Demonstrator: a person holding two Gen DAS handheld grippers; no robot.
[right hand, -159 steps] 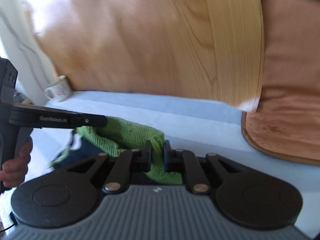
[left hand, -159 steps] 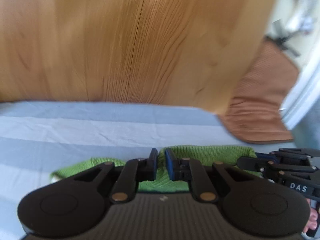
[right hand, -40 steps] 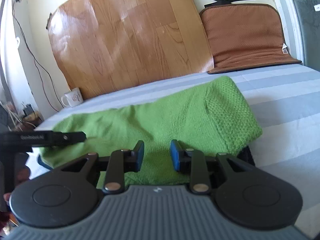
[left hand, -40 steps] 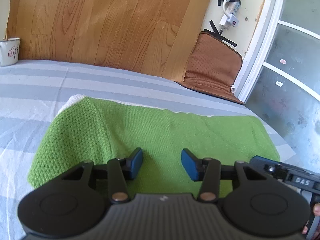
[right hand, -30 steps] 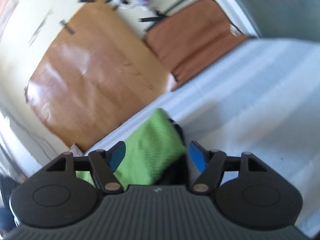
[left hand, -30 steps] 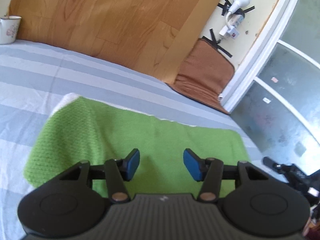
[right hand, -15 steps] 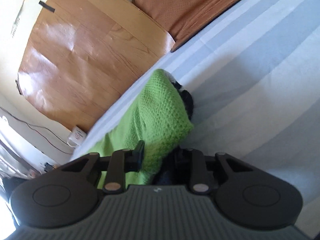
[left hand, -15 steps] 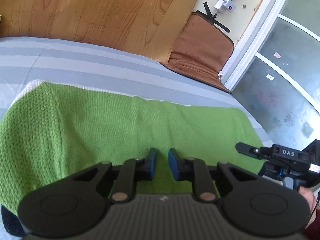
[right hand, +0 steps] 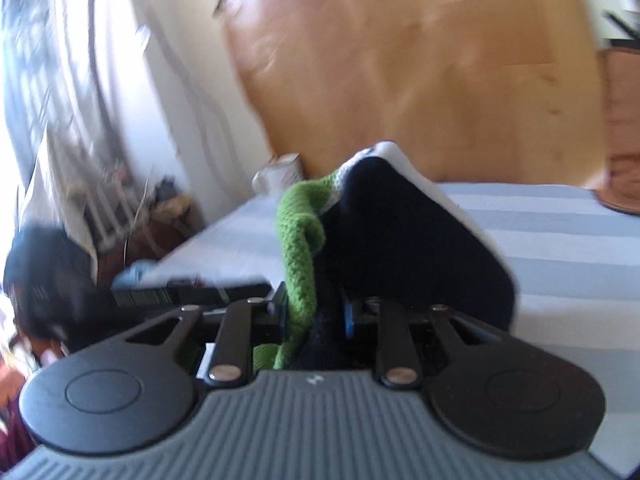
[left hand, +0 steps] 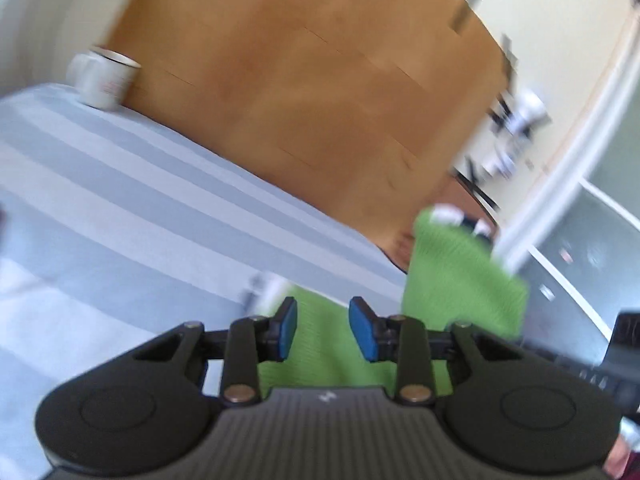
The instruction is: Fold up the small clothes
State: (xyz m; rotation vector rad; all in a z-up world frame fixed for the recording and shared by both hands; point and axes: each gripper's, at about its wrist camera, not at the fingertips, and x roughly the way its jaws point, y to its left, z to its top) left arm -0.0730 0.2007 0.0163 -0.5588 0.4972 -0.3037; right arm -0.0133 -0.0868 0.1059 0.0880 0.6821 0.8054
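Observation:
A small green knit garment (left hand: 456,280) with navy and white parts lies on the striped grey-blue sheet (left hand: 120,208); its right end is lifted up. My left gripper (left hand: 322,328) is open and empty just above the garment's near part. My right gripper (right hand: 314,316) is shut on the green garment (right hand: 298,248), with green knit and navy fabric (right hand: 400,248) rising between its fingers. The right gripper's black body shows at the right edge of the left wrist view (left hand: 624,344).
A white mug (left hand: 102,80) stands at the sheet's far left against a wooden board (left hand: 320,80). A brown cushion (right hand: 624,128) leans at the far right. A glass door (left hand: 592,240) is on the right. Clutter (right hand: 120,208) lies beyond the bed's left edge.
My left gripper has opened and let go of the garment. My right gripper has lifted the garment's right end up and swung it over toward the left. Both views are blurred by motion.

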